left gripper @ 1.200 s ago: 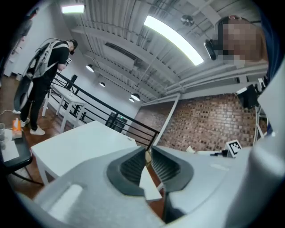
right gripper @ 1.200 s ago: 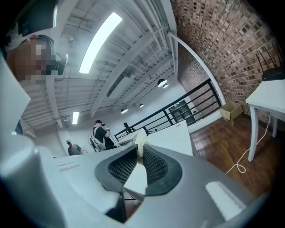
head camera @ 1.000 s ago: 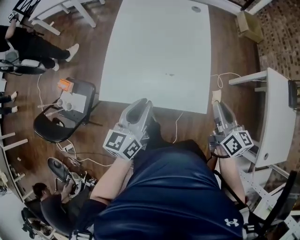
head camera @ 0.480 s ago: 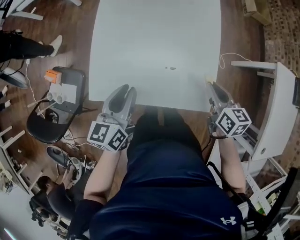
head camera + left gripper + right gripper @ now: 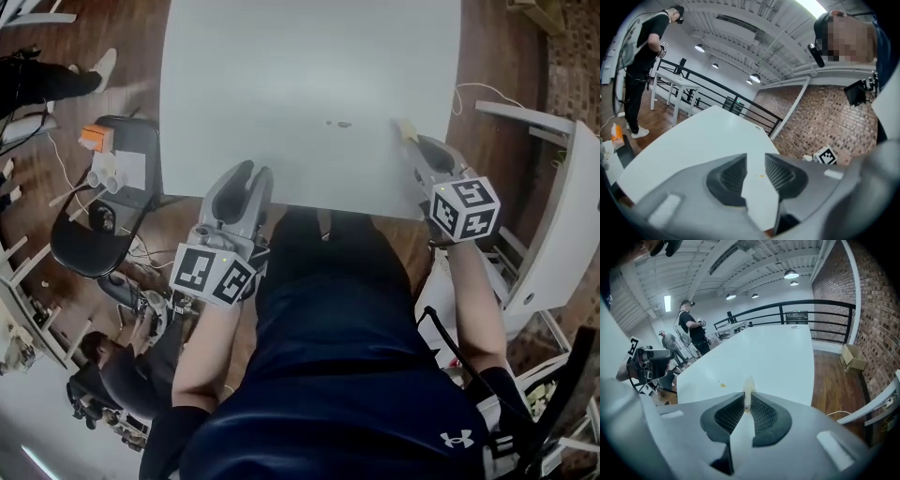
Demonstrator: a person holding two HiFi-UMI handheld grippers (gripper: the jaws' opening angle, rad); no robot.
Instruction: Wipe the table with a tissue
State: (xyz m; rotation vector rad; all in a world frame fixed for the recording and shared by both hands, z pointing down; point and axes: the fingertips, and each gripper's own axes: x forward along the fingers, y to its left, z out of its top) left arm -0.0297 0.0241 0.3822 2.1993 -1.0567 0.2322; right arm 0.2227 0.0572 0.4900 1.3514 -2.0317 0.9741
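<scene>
The tissue (image 5: 405, 129) is a small pale wad. Most of it is pinched out of sight, and only its tip pokes past the right tongs (image 5: 412, 141). In the right gripper view those tongs (image 5: 746, 401) are closed tight on the tissue (image 5: 748, 389), their ribbed pads pressing it from both sides. It hangs over the white desk (image 5: 309, 56) close to the near right corner, and no view shows whether it touches the top. A small dark spot (image 5: 339, 123) lies on the desk at 9 o'clock from the tissue, a little apart. In the right gripper view the spot (image 5: 722, 385) looks orange, but what it is cannot be made out.

The left tongs (image 5: 253, 171) hover at the desk's near edge, at about 8 o'clock from the spot. The left gripper view shows these tongs (image 5: 755, 164) parted by a narrow gap, with only bare desk showing through it. The desk's far edge is cut off at the top of the head view. A black chair (image 5: 94, 234) stands on the wooden floor at 9 o'clock from the left tongs.
</scene>
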